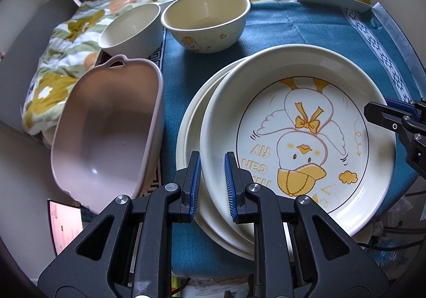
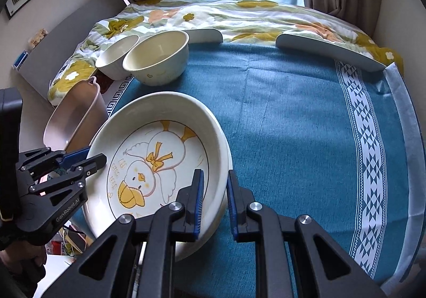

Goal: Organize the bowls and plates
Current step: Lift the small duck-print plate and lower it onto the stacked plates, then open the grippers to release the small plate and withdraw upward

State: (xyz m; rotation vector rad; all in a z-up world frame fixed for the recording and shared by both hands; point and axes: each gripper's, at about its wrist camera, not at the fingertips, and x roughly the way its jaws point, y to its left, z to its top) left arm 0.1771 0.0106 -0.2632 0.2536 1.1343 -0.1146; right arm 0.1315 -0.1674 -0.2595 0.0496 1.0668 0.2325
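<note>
A cream duck-print plate (image 1: pixel 306 138) lies on top of a stack of plain cream plates (image 1: pixel 191 122) on the blue tablecloth (image 1: pixel 306 29). My left gripper (image 1: pixel 212 186) is open, its jaws straddling the top plate's near-left rim. My right gripper (image 2: pixel 215 200) is open, its jaws straddling the plate's right rim (image 2: pixel 221 143); it shows at the right edge of the left wrist view (image 1: pixel 383 111). A duck-print bowl (image 1: pixel 205 19) and a plain cream bowl (image 1: pixel 131 30) stand behind. A pink handled dish (image 1: pixel 111 135) sits left of the stack.
A floral quilt (image 2: pixel 239 15) lies beyond the table with curtains behind. Two grey-blue curved pieces (image 2: pixel 330 51) lie at the cloth's far edge. A lit screen (image 1: pixel 65 223) is below the table's left edge.
</note>
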